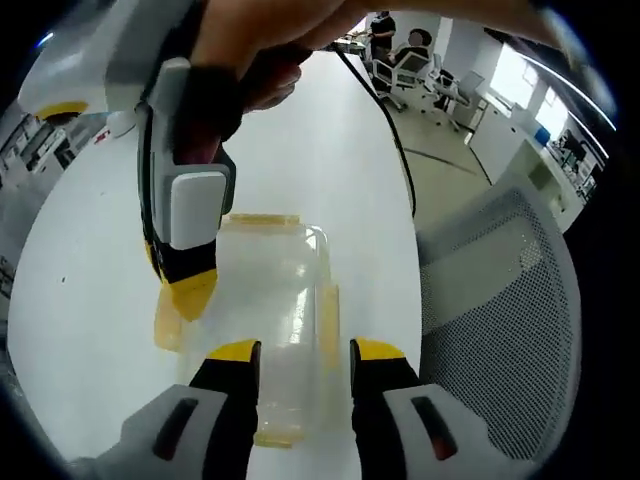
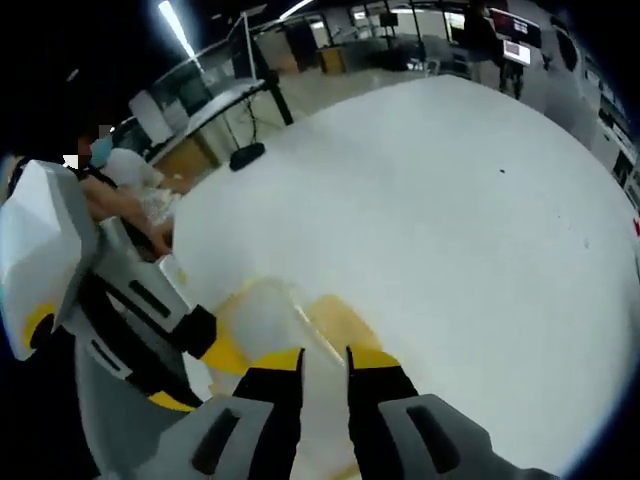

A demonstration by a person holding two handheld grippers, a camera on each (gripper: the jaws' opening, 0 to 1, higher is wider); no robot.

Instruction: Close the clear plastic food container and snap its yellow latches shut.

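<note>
On the white table [image 1: 90,270] the clear container [image 1: 270,310] lies lid-down in place, with the left gripper [image 1: 303,352] poised over its near end, jaws spread and holding nothing. The right gripper [image 1: 190,290] descends beside the container's left latch [image 1: 167,325]; its jaws sit slightly parted in its own view [image 2: 324,355], pinching nothing. Judgement: steady the container with one tool, press the latch flat against the wall until it seats, then treat the remaining latches likewise.

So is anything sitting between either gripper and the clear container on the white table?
Nothing visible does. The left gripper hovers over the clear container, and the right gripper is already down at its yellow latch. Only bare white table surrounds it.
</note>
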